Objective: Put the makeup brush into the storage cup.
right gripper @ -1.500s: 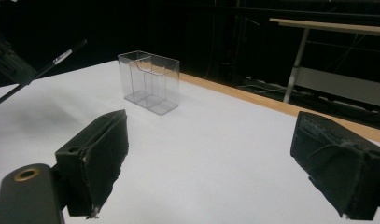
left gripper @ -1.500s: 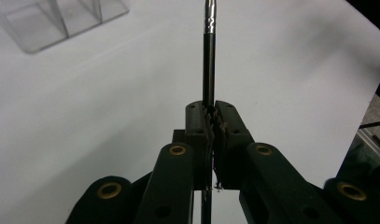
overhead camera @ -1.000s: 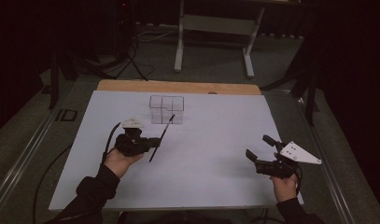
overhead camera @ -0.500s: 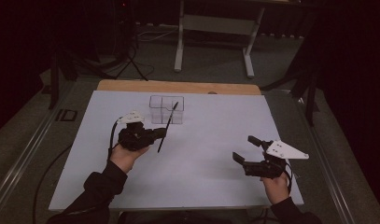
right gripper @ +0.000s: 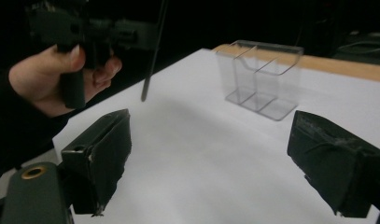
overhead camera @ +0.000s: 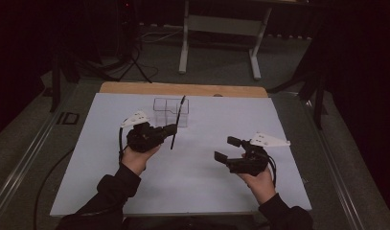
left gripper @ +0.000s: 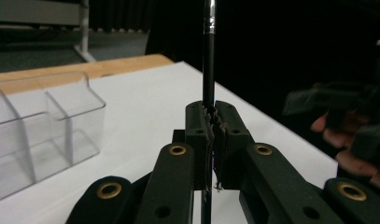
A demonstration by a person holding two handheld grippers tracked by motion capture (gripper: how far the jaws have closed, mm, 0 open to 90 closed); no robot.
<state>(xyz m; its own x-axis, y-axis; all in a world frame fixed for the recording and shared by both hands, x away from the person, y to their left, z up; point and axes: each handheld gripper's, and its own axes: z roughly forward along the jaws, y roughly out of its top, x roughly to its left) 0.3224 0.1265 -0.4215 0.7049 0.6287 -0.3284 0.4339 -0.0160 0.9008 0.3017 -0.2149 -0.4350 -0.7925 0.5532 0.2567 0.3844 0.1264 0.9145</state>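
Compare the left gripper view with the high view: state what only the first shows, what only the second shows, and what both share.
Only the left gripper view shows the toothed pads pressed shut on the black pen, and the pen's silver band.

Only the high view shows both forearms, the open right gripper, the whole white sheet, the floor and the metal stand.

Both show the left gripper holding the pen upright beside the clear divided holder.
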